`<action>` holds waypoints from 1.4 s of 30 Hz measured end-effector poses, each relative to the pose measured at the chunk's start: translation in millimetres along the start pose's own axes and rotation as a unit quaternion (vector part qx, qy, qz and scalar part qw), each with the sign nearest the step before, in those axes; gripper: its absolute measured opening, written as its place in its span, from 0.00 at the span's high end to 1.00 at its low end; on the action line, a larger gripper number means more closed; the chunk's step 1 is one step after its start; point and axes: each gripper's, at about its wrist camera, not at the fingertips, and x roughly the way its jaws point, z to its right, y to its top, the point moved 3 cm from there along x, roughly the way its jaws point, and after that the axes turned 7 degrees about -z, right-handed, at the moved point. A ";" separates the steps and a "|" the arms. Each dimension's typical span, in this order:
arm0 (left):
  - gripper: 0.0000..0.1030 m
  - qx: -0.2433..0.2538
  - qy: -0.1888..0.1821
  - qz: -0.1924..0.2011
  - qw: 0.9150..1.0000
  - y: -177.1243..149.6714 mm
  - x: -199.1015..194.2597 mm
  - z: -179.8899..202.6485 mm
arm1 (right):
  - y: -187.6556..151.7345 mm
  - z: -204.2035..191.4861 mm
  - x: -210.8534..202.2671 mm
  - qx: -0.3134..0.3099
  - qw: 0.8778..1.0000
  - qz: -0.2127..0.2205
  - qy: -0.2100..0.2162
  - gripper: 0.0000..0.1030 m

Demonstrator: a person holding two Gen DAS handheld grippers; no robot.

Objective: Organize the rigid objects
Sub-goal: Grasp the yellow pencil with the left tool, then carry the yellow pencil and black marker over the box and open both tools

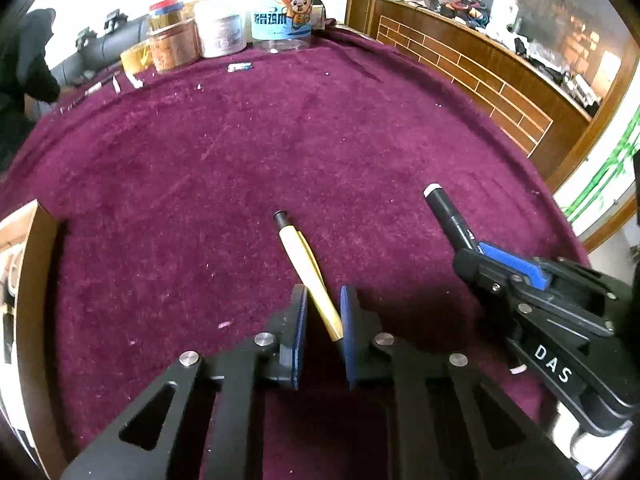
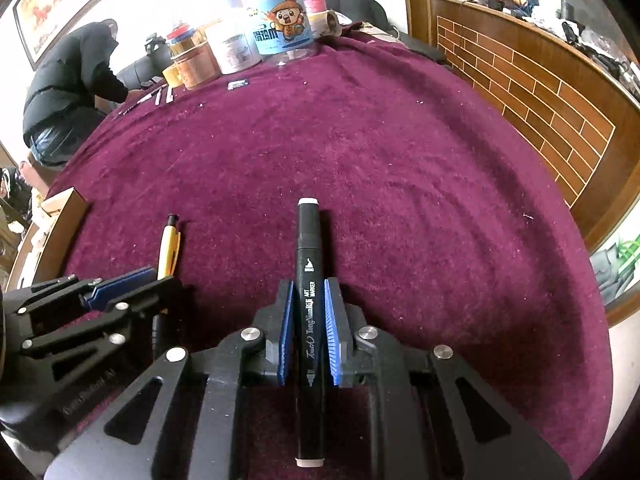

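Observation:
A yellow pen (image 1: 308, 276) with a black tip lies slanted between the blue pads of my left gripper (image 1: 324, 300); the jaws stand around it with small gaps, touching its lower end at most. It also shows in the right wrist view (image 2: 168, 250). My right gripper (image 2: 307, 292) is shut on a black art marker (image 2: 307, 280) with white end caps, held along the fingers. The marker also shows in the left wrist view (image 1: 448, 216), sticking out of the right gripper (image 1: 476, 256). Both are low over the purple tablecloth (image 1: 280, 140).
A cardboard box (image 1: 28, 280) stands at the left edge, also in the right wrist view (image 2: 56, 216). Jars and a clear tub with a cartoon label (image 1: 282, 12) stand at the far edge with tape rolls and small scraps. A wooden counter (image 2: 540, 92) is to the right. A person in black (image 2: 68, 88) is beyond the table.

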 end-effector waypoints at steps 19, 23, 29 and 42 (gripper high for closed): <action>0.95 -0.065 -0.077 0.064 0.993 -32.5 -64.7 -56.2 | 3.5 -39.7 -30.4 -0.022 0.997 0.029 0.068 0.88; 0.95 -0.083 -0.080 0.080 0.990 -52.5 -85.6 -79.7 | 0.8 -67.2 -34.1 -0.042 0.996 0.029 0.078 0.88; 0.95 -0.145 -0.072 0.107 0.981 -88.4 -120.7 -144.9 | -0.8 -110.7 -35.7 -0.072 0.991 0.018 0.109 0.88; 0.95 -0.306 -0.001 0.122 0.944 -169.1 -140.7 -292.8 | -16.1 -254.9 -17.6 -0.165 0.963 -0.046 0.206 0.88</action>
